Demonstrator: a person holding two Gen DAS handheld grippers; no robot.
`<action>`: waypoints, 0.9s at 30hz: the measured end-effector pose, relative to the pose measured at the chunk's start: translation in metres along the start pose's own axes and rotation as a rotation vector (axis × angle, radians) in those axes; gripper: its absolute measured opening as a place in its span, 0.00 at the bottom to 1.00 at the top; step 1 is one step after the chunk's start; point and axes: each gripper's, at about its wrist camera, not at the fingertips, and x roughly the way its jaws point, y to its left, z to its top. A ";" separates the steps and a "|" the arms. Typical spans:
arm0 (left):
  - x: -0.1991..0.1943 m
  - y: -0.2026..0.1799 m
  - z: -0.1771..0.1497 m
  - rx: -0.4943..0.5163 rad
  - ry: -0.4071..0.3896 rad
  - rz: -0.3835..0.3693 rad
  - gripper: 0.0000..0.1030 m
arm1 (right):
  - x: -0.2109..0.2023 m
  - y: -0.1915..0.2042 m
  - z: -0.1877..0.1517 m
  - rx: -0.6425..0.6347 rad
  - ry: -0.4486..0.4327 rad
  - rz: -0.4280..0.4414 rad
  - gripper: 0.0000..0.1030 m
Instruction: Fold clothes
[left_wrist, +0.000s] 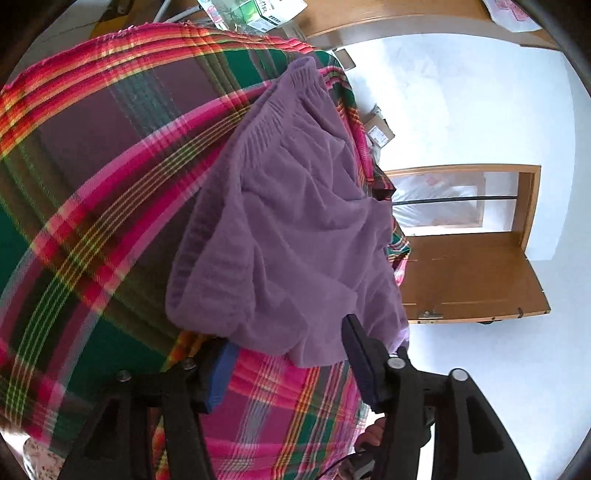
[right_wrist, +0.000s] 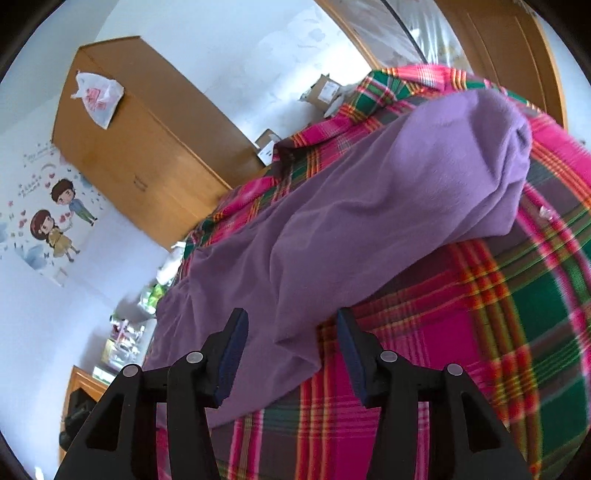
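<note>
A purple garment (left_wrist: 295, 221) with a gathered elastic band at its far end lies crumpled on a bed covered by a pink, green and red plaid sheet (left_wrist: 92, 166). My left gripper (left_wrist: 290, 362) stands open at the garment's near edge, and the cloth's hem drapes over its left pad (left_wrist: 221, 373). In the right wrist view the same garment (right_wrist: 369, 206) stretches away in a long fold over the plaid sheet (right_wrist: 498, 332). My right gripper (right_wrist: 291, 350) is open, with a near corner of the cloth lying between its fingers, unclamped.
A wooden wardrobe (right_wrist: 140, 140) with a plastic bag (right_wrist: 98, 98) on it stands against the white wall. Cardboard boxes (right_wrist: 325, 92) sit beyond the bed. An open wooden door (left_wrist: 469, 277) is at the right. Part of a hand (left_wrist: 373, 432) shows behind the left gripper.
</note>
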 end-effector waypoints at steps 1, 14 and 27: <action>0.000 0.000 0.001 0.001 -0.001 0.004 0.51 | 0.001 -0.001 0.001 0.006 0.001 -0.004 0.50; -0.003 -0.004 0.014 0.055 -0.049 0.073 0.08 | 0.007 -0.006 0.005 0.043 -0.005 -0.056 0.07; -0.040 -0.016 0.033 0.112 -0.172 0.047 0.04 | -0.050 0.023 -0.003 0.004 -0.106 -0.013 0.06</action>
